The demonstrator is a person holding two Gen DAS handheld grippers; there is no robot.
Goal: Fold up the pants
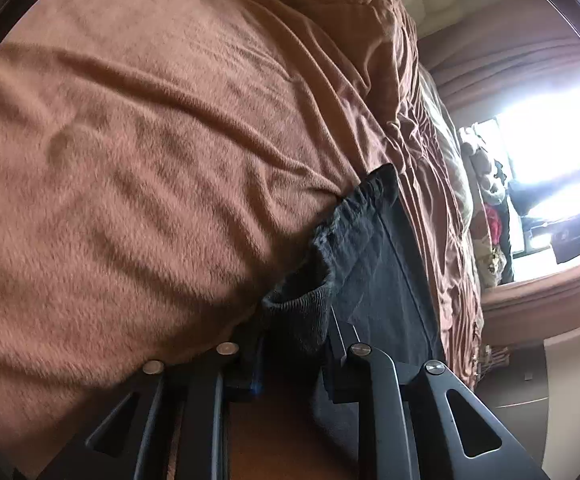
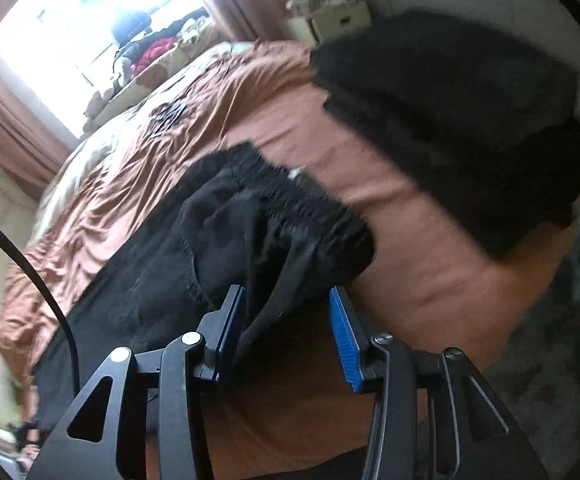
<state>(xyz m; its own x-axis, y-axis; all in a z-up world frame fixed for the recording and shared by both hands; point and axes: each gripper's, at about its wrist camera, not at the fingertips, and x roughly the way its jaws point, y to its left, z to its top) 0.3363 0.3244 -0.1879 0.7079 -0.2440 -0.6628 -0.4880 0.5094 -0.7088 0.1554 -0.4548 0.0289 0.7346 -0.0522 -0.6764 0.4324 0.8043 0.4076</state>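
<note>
Black pants [image 2: 218, 240] lie on a bed with a brown blanket [image 2: 409, 240]. In the right wrist view my right gripper [image 2: 290, 332] is open, its blue pads [image 2: 343, 336] either side of a hanging fold near the elastic waistband. In the left wrist view the pants [image 1: 369, 264] show a ribbed cuff [image 1: 301, 312] and the gathered waistband [image 1: 353, 216]. My left gripper [image 1: 293, 364] has the cuff between its fingers; the fingertips are hidden by cloth.
A stack of dark folded clothes [image 2: 449, 120] sits on the bed's far right part. A bright window [image 2: 70, 20] with clutter and curtains is beyond the bed. A black cable [image 2: 30, 272] crosses the left. The floor [image 2: 549, 380] lies right of the bed.
</note>
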